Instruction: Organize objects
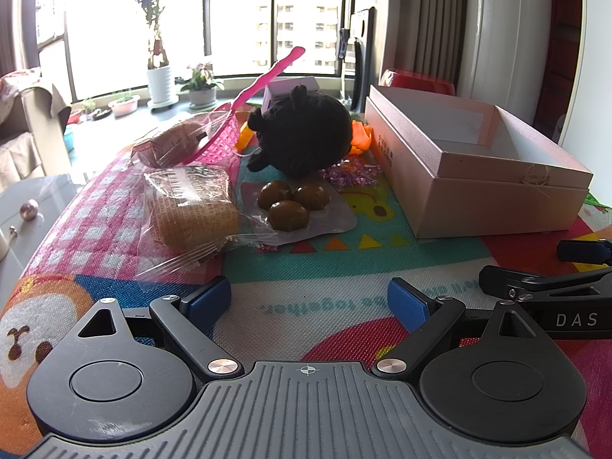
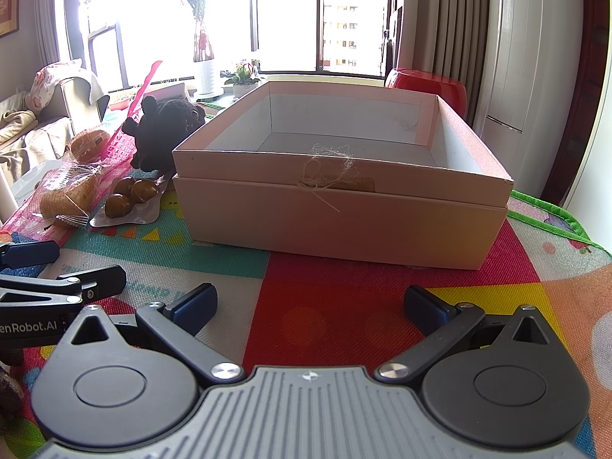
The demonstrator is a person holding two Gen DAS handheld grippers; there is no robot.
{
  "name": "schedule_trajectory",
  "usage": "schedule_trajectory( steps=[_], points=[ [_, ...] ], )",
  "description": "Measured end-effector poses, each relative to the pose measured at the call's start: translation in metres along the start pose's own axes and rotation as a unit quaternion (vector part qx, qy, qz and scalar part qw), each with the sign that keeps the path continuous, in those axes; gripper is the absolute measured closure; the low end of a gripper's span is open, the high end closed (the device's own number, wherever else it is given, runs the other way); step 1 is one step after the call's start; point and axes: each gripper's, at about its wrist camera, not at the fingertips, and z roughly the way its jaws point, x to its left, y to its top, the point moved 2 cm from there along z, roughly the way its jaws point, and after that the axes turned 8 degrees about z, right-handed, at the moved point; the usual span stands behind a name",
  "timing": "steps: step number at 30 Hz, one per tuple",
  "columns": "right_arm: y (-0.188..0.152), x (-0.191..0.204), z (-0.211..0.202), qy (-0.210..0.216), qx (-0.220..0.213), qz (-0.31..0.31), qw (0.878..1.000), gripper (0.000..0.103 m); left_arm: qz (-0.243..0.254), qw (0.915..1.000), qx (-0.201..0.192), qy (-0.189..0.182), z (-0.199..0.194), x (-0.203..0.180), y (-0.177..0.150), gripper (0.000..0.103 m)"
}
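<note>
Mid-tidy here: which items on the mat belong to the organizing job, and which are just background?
Job items: open box; black plush toy; packet of three brown eggs; wrapped bread; second wrapped bun; pink basket; orange toy.

Background: potted plants; red stool; sofa.

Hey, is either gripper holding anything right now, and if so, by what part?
Nothing is held. The left gripper and the right gripper are both open over the mat, with nothing between their fingers.
</note>
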Motion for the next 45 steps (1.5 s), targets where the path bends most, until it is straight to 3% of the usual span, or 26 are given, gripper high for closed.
schedule_trajectory(
  steps=[45],
  points=[
    [-0.0016, -0.0011, -0.0017, 0.001, 0.000, 0.001, 1.000, 0.000, 0.007, 1.0000, 0.000, 0.007, 0.0033, 0.0003, -0.0009, 0.008]
  ],
)
